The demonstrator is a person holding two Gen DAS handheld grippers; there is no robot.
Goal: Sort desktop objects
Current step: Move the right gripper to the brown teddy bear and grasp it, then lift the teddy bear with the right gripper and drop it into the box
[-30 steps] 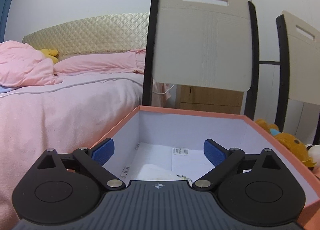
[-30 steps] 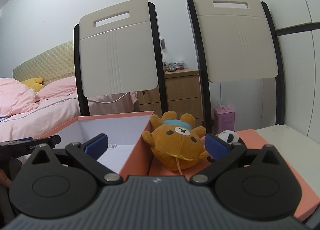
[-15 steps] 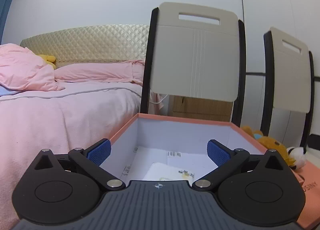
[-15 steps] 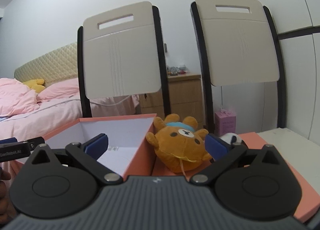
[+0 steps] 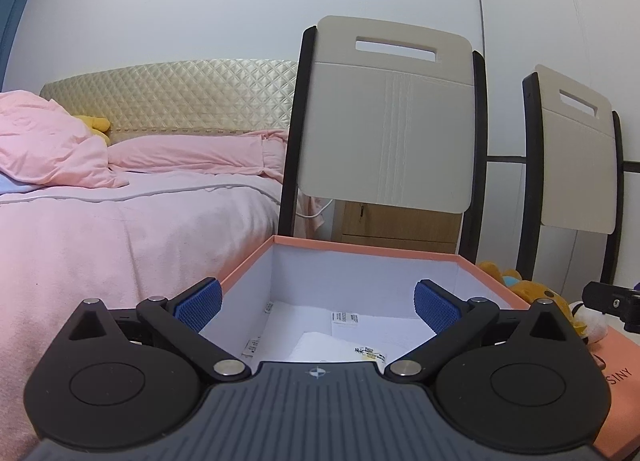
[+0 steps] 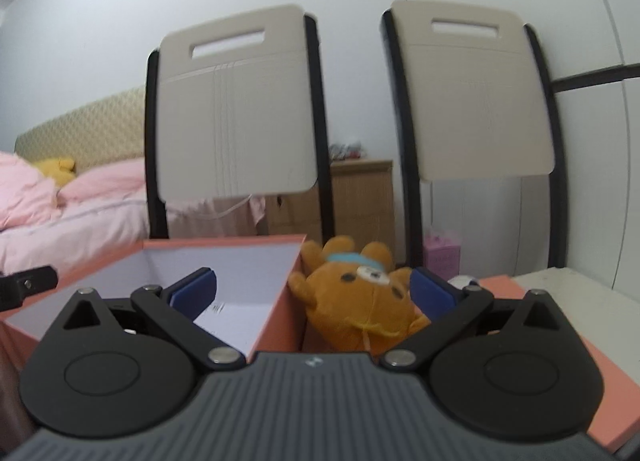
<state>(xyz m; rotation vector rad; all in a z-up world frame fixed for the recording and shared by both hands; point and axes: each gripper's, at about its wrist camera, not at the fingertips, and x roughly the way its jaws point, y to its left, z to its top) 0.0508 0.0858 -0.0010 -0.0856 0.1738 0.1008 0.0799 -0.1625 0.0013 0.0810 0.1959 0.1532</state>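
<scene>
Both jaws of the right gripper (image 6: 312, 293) are spread wide and empty, the soft, light plush bear (image 6: 360, 301) lying just ahead between them beside the pink box (image 6: 224, 243), best pinched across its squashy body.

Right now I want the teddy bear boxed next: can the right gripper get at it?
Probably yes. The right gripper is open and empty, and the teddy bear lies just ahead between its jaws, beside the box wall, with nothing in between.

Two chairs (image 5: 386, 129) beside a pink bed (image 5: 132, 221).
</scene>
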